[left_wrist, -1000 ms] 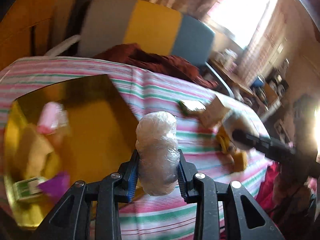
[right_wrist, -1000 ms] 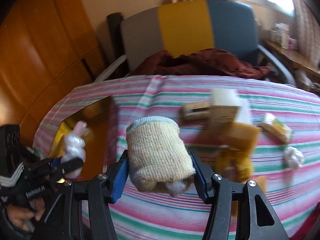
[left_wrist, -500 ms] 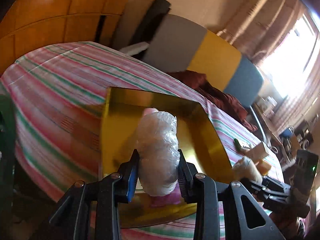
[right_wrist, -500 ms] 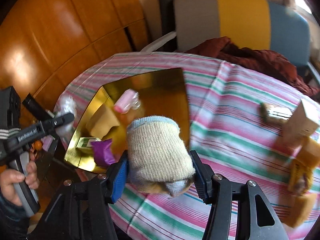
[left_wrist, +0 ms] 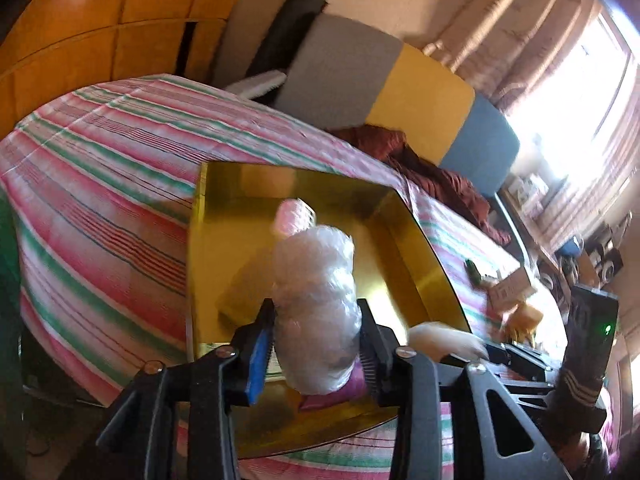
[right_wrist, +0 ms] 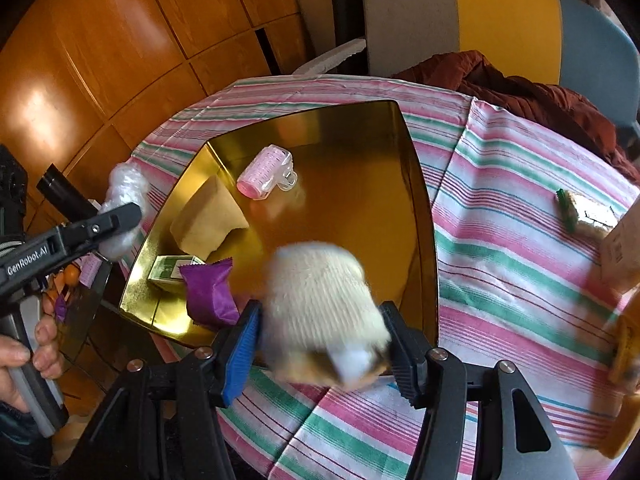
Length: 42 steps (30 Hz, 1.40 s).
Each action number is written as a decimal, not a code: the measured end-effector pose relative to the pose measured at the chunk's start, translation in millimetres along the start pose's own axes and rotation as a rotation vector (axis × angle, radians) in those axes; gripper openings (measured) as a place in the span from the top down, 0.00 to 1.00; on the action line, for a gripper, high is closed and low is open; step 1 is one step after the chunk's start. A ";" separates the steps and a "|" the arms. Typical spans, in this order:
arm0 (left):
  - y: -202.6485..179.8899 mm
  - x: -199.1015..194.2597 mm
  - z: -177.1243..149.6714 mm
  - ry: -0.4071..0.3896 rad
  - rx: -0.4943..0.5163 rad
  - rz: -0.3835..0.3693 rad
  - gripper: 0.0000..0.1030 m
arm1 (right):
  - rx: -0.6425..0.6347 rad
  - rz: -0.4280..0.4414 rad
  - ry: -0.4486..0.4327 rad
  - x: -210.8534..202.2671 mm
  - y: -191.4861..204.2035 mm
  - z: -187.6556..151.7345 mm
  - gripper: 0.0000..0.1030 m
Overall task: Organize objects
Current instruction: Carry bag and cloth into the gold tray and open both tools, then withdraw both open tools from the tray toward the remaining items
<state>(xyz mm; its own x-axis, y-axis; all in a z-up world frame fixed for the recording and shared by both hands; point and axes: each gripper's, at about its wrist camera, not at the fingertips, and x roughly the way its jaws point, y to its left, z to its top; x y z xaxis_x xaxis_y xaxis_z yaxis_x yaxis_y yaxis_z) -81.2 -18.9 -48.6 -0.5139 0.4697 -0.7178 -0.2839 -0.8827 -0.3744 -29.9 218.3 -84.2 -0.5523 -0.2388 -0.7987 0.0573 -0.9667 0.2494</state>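
A gold tray (right_wrist: 416, 184) lies on the striped tablecloth (right_wrist: 520, 264). It holds a pink hair roller (right_wrist: 262, 174), a brown paper packet (right_wrist: 208, 220), a green box (right_wrist: 172, 270) and a purple packet (right_wrist: 210, 292). My right gripper (right_wrist: 320, 308) hangs over the tray's near edge. Its jaws are opening, and a blurred cream sock roll (right_wrist: 316, 280) is slipping loose between them. My left gripper (left_wrist: 315, 306) is over the tray's (left_wrist: 420, 248) near side. Its jaws are opening too, but the pads still touch a clear plastic-wrapped bundle (left_wrist: 316, 272).
To the tray's right lie a green-edged wrapped item (right_wrist: 588, 214), a cardboard box (right_wrist: 624, 248) and yellow packets (right_wrist: 628, 344). A grey, yellow and blue chair (right_wrist: 500, 20) with a maroon cloth (right_wrist: 540, 96) stands behind the table. Wood panelling (right_wrist: 100, 60) closes the left.
Both grippers swung left, from over the loose items to above the gold tray. The sock roll, sharp before, now shows blurred between slightly wider jaws.
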 end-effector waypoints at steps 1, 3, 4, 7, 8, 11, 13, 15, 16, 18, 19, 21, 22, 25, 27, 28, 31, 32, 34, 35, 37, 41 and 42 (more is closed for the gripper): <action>-2.4 3.6 -0.2 0.011 0.000 -0.002 0.55 | 0.005 0.005 0.003 0.5 -0.4 -0.7 0.38; -8.4 11.6 -2.5 0.039 0.006 -0.044 0.53 | 0.006 0.008 0.004 0.3 0.8 -2.0 0.32; -10.8 14.6 -4.0 0.046 0.014 -0.051 0.52 | 0.003 0.011 0.006 -0.8 1.7 -3.3 0.32; -12.5 22.0 -8.4 0.070 0.002 -0.034 0.52 | 0.010 0.022 0.011 -3.6 2.3 -7.7 0.28; -11.6 22.0 -9.7 0.071 -0.007 -0.032 0.52 | 0.012 0.021 0.010 -5.3 2.6 -9.8 0.26; -10.5 18.3 -11.9 0.058 -0.002 0.016 0.52 | 0.007 0.009 -0.001 -11.1 3.8 -14.2 0.25; -7.2 15.4 -12.3 0.055 -0.013 0.012 0.52 | 0.009 0.006 -0.008 -14.2 4.8 -15.2 0.21; -5.0 12.1 -14.2 0.049 -0.020 0.015 0.52 | 0.007 0.002 -0.016 -17.2 5.9 -15.9 0.18; -4.6 11.1 -14.6 0.047 -0.023 0.016 0.52 | 0.004 -0.003 -0.019 -18.1 6.7 -16.4 0.17; -4.8 8.4 -15.1 0.041 -0.026 0.023 0.52 | 0.000 -0.013 -0.026 -20.0 8.3 -17.0 0.14; -5.9 7.1 -15.4 0.037 -0.024 0.033 0.52 | -0.002 -0.016 -0.030 -21.1 8.7 -17.6 0.14; -9.4 3.9 -15.5 0.023 -0.011 0.048 0.52 | -0.002 -0.024 -0.037 -23.5 9.9 -18.6 0.12; -11.9 2.1 -15.6 0.017 -0.001 0.055 0.52 | -0.002 -0.028 -0.042 -24.9 9.7 -18.9 0.11; -19.9 -0.8 -14.9 0.008 0.028 0.070 0.52 | -0.004 -0.044 -0.065 -30.2 9.5 -18.4 0.09; -25.1 -1.7 -15.2 0.003 0.047 0.083 0.52 | -0.003 -0.051 -0.074 -32.9 8.8 -17.8 0.08; -27.8 -1.9 -15.3 0.000 0.058 0.091 0.52 | -0.003 -0.056 -0.079 -34.2 8.4 -17.9 0.07; -35.5 -3.3 -16.3 -0.005 0.090 0.110 0.52 | 0.006 -0.063 -0.088 -36.7 6.2 -18.0 0.05; -37.7 -3.9 -16.3 -0.006 0.100 0.112 0.52 | 0.010 -0.064 -0.089 -36.8 5.4 -18.1 0.05; -40.8 -5.0 -16.6 -0.008 0.112 0.116 0.52 | 0.016 -0.067 -0.090 -36.7 4.4 -17.8 0.05; -42.1 -5.7 -17.0 -0.008 0.115 0.117 0.52 | 0.019 -0.069 -0.091 -37.1 3.7 -17.8 0.04; -44.1 -7.2 -17.6 -0.008 0.122 0.122 0.52 | 0.024 -0.070 -0.095 -38.6 2.4 -17.8 0.04; -48.2 -9.2 -18.7 -0.014 0.140 0.132 0.52 | 0.030 -0.073 -0.098 -39.7 1.2 -18.3 0.03; -49.3 -9.6 -18.7 -0.014 0.144 0.132 0.52 | 0.032 -0.074 -0.099 -39.9 0.8 -18.3 0.03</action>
<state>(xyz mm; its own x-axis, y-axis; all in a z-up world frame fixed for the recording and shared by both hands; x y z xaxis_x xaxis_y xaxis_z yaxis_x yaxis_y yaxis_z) -47.1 19.9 -34.3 -0.5653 0.3506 -0.7467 -0.3258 -0.9265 -0.1884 7.4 225.3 -62.1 -0.6333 -0.1556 -0.7581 -0.0123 -0.9774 0.2110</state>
